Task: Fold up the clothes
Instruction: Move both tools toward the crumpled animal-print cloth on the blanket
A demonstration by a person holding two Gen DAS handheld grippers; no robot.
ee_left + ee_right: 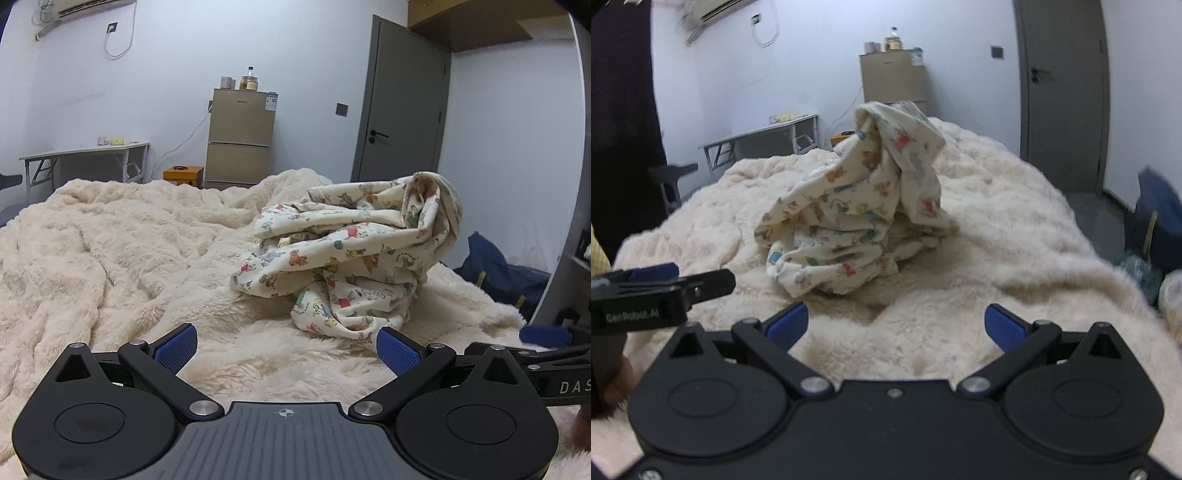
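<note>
Left wrist view shows the garment (pixel 354 254), cream cloth printed with small coloured animals, crumpled in a loose heap with one fold standing up at its far side. It lies on the blanket (pixel 110 251) toward the right edge of the bed, near both tools but touching neither. Left gripper (pixel 286 349) has its blue pads spread wide, holding nothing. Right gripper (pixel 910 325) is likewise wide apart and empty, just short of the heap.
</note>
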